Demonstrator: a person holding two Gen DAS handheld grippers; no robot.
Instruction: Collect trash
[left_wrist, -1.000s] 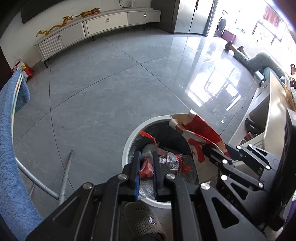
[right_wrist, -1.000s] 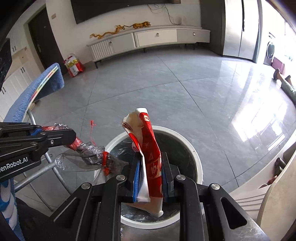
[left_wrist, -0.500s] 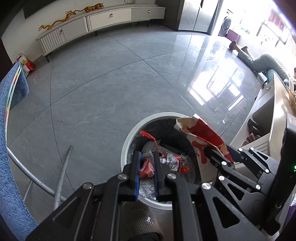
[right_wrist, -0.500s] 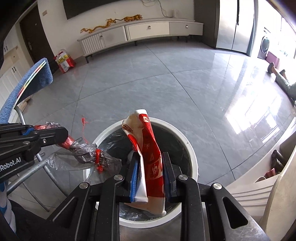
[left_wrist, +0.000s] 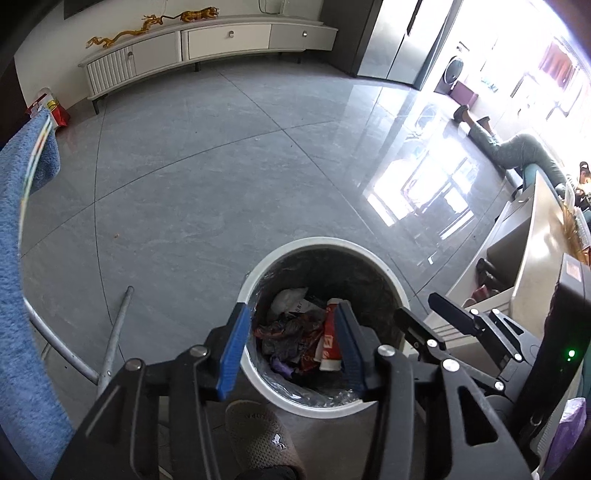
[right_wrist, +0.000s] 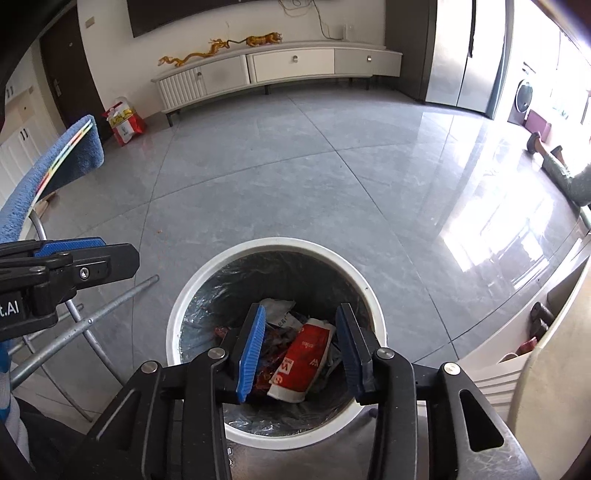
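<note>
A round white bin (left_wrist: 321, 243) (right_wrist: 275, 243) with a dark liner stands on the grey floor below both grippers. A red and white paper wrapper (right_wrist: 304, 360) (left_wrist: 328, 341) lies inside on crumpled plastic trash (left_wrist: 286, 330) and white paper (right_wrist: 277, 308). My left gripper (left_wrist: 291, 314) is open and empty above the bin's near rim. My right gripper (right_wrist: 301, 314) is open and empty above the bin. The left gripper also shows at the left of the right wrist view (right_wrist: 85, 254); the right gripper shows at the right of the left wrist view (left_wrist: 424, 314).
A metal chair frame (left_wrist: 114, 336) (right_wrist: 85, 321) draped with a blue towel (left_wrist: 14, 258) (right_wrist: 48, 173) stands left of the bin. A slipper (left_wrist: 258, 439) is at the bin's near side. A pale counter edge (left_wrist: 535, 258) runs along the right. A white cabinet (right_wrist: 277, 70) lines the far wall.
Both grippers have opened. The red and white wrapper and the crumpled plastic have dropped from them into the bin.
</note>
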